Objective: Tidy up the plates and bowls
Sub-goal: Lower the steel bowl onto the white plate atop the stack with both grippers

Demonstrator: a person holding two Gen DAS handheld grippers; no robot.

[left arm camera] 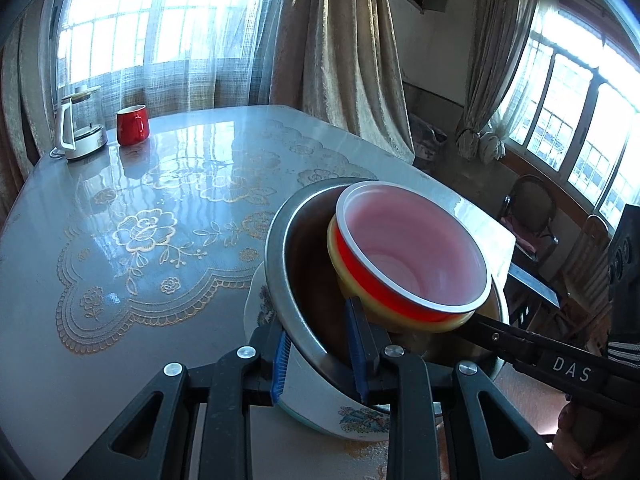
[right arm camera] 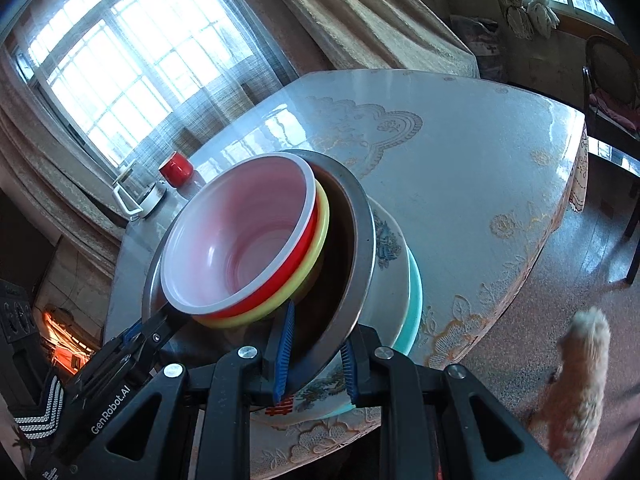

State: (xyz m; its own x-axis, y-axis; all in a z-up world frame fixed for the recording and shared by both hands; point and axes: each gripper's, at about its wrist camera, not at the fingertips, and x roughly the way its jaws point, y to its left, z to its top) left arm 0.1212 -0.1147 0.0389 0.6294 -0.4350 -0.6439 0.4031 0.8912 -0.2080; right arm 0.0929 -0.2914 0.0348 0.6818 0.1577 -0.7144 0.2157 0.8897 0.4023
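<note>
A nested stack sits between both grippers: a red bowl (left arm camera: 412, 248) with a pale inside, in a yellow bowl (left arm camera: 394, 320), in a steel bowl (left arm camera: 280, 256), on a patterned plate (left arm camera: 320, 412) with a teal underside. My left gripper (left arm camera: 320, 360) is shut on the near rim of the steel bowl and plate. In the right wrist view the red bowl (right arm camera: 240, 240), yellow bowl (right arm camera: 256, 316), steel bowl (right arm camera: 362, 256) and plate (right arm camera: 394, 280) appear tilted. My right gripper (right arm camera: 316, 360) is shut on the rim at the opposite side. I cannot tell whether the plate touches the table.
The glass-topped table (left arm camera: 160, 240) has a lace cloth. A red mug (left arm camera: 132, 124) and a glass kettle on a white base (left arm camera: 80, 128) stand at its far corner. Chairs (left arm camera: 532, 208) are beyond the right edge. A small dog (right arm camera: 580, 380) stands on the floor beside the table.
</note>
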